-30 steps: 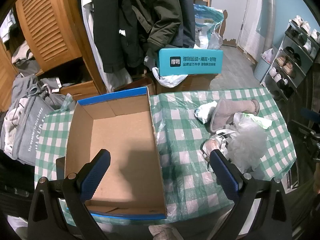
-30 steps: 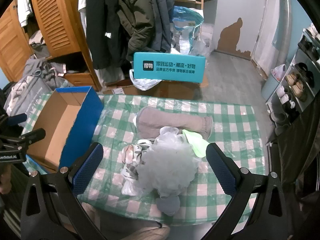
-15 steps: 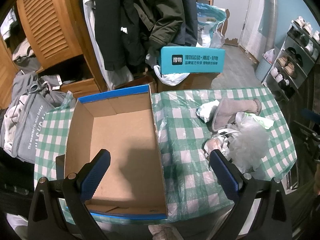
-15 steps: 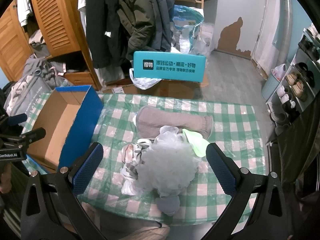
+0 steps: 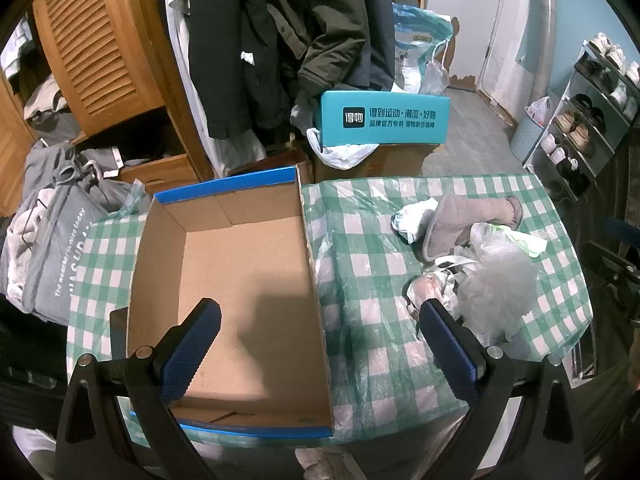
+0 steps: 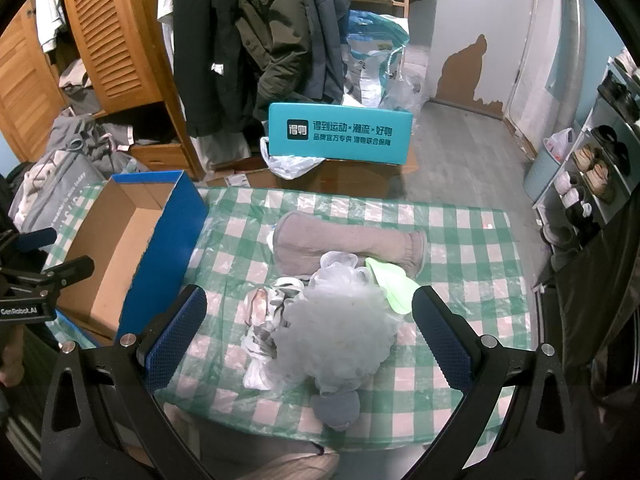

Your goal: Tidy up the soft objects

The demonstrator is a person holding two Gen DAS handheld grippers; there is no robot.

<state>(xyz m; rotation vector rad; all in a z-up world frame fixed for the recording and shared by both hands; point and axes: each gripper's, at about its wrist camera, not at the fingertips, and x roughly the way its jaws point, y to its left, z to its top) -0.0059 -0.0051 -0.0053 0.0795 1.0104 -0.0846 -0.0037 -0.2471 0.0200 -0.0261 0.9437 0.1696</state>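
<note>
Left wrist view: left gripper (image 5: 318,344) and right gripper (image 6: 310,330) fingers spread wide, gripping nothing.

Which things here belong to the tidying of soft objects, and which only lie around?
For the job: cardboard box, bath sponge, grey sock, green cloth, plastic bags.

Lying about: teal box, hanging coats, shoe rack, grey bag.

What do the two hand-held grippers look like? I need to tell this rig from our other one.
The left hand-held gripper and the right hand-held gripper match: black angular frames with triangular cutouts and silver screws, and long fingers with blue textured pads. The left one's body carries white "GenRobot.AI" lettering. No cables or sleeves are visible.
</note>
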